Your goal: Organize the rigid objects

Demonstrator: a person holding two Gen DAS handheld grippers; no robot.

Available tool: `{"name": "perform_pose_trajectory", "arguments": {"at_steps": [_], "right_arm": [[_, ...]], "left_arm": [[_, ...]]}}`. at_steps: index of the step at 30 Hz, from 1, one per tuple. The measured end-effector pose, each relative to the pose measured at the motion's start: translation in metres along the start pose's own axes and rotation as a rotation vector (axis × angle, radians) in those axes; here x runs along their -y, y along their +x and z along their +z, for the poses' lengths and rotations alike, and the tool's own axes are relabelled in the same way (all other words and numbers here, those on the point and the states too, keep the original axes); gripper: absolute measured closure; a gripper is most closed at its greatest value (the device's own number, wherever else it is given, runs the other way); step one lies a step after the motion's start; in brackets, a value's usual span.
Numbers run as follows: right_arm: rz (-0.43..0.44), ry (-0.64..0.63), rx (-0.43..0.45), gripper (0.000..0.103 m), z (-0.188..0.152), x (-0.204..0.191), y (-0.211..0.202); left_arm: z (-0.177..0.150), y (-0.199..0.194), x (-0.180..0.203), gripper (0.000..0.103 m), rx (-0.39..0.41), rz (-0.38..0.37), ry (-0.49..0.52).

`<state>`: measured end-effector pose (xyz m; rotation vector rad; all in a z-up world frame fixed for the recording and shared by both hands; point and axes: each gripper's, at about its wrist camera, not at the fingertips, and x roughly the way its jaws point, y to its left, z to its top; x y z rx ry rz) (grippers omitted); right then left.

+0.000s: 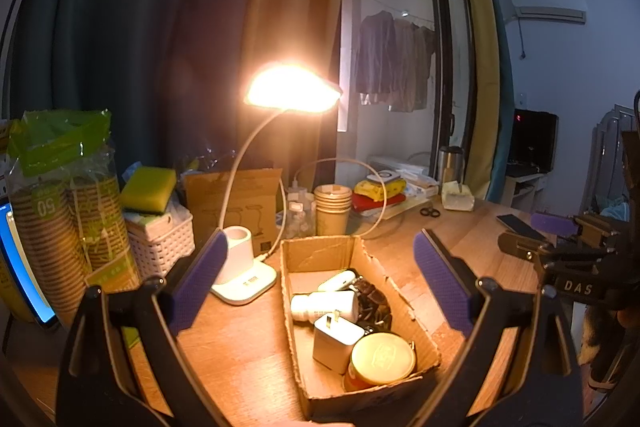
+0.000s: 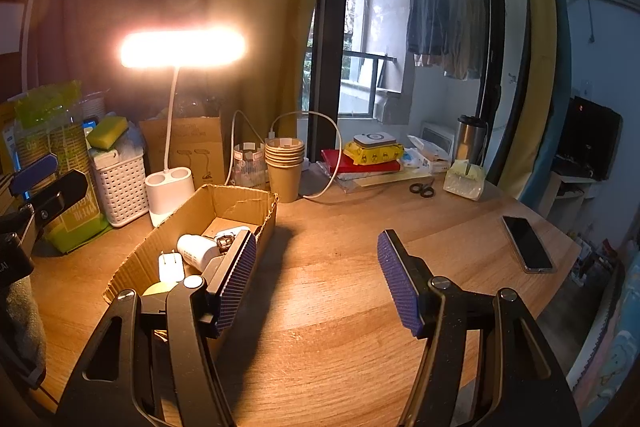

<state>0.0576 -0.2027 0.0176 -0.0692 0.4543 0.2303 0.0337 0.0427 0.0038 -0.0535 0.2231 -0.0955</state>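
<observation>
An open cardboard box [image 1: 320, 251] lies on the wooden desk, holding a white bottle [image 1: 324, 305], a white charger plug [image 1: 336, 341], a gold-lidded tin [image 1: 382, 355], a dark patterned object [image 1: 374, 303] and another white item [image 1: 338, 281]. My left gripper [image 1: 320, 279] is open and empty, its purple pads spread on either side of the box, above it. The box also shows in the right wrist view [image 2: 240, 203]. My right gripper [image 2: 316, 279] is open and empty over bare desk, just right of the box.
A lit desk lamp [image 1: 244, 267] stands left of the box. Behind are paper cups [image 1: 332, 211], a white basket [image 1: 160, 239], a cardboard package [image 1: 236, 203], stacked books [image 2: 368, 159], scissors [image 2: 422, 187] and a tissue pack [image 2: 464, 181]. A phone [image 2: 528, 243] lies at right.
</observation>
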Motion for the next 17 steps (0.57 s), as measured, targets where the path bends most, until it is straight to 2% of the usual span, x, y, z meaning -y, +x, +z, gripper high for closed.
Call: {"name": "perform_pose_trajectory", "arguments": {"at_steps": [17], "right_arm": [[0.007, 0.001, -0.016, 0.037, -0.0055, -0.0045, 0.006]], "left_arm": [[-0.002, 0.0043, -0.0032, 0.008, -0.015, -0.002, -0.004]]}}
